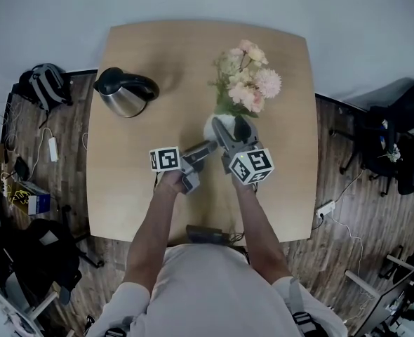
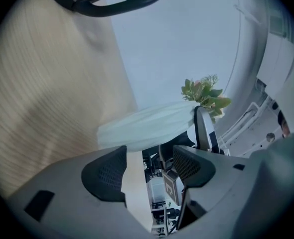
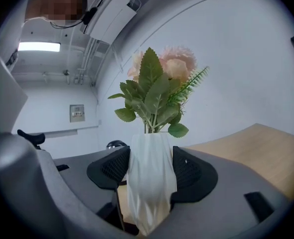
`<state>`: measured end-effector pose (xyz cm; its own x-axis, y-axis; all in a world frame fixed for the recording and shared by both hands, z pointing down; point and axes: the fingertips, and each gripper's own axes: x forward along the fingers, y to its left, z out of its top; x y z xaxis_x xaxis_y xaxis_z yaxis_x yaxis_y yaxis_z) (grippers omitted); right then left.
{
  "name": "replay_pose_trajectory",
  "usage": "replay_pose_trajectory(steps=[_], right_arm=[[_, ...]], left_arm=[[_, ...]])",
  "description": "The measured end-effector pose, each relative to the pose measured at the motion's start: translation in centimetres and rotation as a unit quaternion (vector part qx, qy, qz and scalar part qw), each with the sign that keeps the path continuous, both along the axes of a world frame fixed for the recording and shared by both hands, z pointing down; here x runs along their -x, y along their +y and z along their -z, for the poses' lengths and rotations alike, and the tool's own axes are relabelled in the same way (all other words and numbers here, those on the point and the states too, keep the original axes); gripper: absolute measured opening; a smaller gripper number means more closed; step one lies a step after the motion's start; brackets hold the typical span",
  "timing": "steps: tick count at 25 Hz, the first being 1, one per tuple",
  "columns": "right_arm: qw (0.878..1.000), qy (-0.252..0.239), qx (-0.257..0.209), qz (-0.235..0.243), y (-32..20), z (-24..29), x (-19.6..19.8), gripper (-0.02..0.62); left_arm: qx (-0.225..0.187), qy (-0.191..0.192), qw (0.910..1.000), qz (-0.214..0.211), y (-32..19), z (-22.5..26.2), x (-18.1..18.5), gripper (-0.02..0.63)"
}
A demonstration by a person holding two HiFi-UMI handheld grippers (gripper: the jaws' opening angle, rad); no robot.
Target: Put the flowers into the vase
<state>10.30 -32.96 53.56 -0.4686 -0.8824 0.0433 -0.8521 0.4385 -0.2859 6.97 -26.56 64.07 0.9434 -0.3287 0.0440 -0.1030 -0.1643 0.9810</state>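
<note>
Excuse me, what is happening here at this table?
A person works at the table with a gripper in each hand. The right gripper is clamped on the white vase, and the flowers already stand in it. The left gripper is open and empty beside the vase. A kettle stands apart.

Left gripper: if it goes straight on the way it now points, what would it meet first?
Probably the white vase, just ahead of the open claw of the left gripper; depth is unclear.

Bright, even light; fisheye rims darken; the near vase [image 3: 149,183] looks blurred.
</note>
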Motion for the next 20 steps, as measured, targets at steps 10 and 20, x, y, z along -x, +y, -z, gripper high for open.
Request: replay_pose_trajectory(steps=[10,20], right_arm=[[0.992,0.114,-0.027,0.039,-2.3,0.1,3.6,0.282],[0.987,0.15,-0.009,0.054,-2.0,-2.1,3.9,0.282]], left_arm=[[-0.006,-0.011,0.9992,0.037,-4.7,-1.0,1.0,0.296],[0.004,-0.033,0.9992,0.023,-4.3,-3.0,0.8,0.293]])
